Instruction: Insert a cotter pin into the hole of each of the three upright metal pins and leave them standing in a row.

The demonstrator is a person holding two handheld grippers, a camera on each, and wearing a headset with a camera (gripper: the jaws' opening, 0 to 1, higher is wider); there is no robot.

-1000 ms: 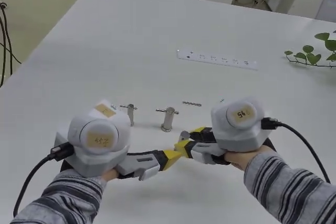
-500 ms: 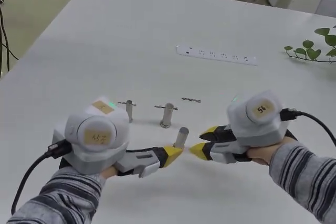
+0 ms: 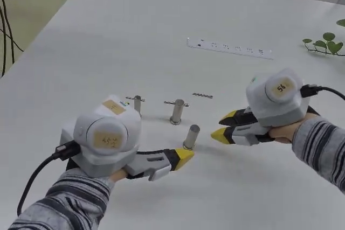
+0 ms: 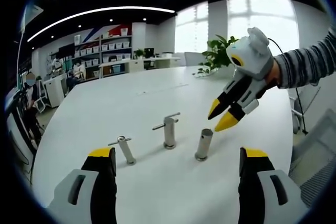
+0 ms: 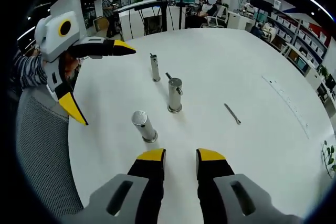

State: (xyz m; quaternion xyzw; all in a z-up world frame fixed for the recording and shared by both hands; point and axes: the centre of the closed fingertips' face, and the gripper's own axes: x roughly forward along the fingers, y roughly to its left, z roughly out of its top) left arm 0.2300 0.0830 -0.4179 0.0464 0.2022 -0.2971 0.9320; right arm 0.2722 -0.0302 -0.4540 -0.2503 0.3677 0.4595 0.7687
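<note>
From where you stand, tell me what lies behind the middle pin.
A loose cotter pin lies flat behind the middle pin, a power strip farther back; neither is covered.

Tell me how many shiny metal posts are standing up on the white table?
3. The thin silver metal pin stands furthest left, the thicker silver pin stands in the middle, and the bare-topped silver pin stands right of it, nearest the camera.

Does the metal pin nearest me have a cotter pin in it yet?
Not in. The nearest metal pin stands upright, bare; a loose cotter pin lies flat beyond it.
</note>
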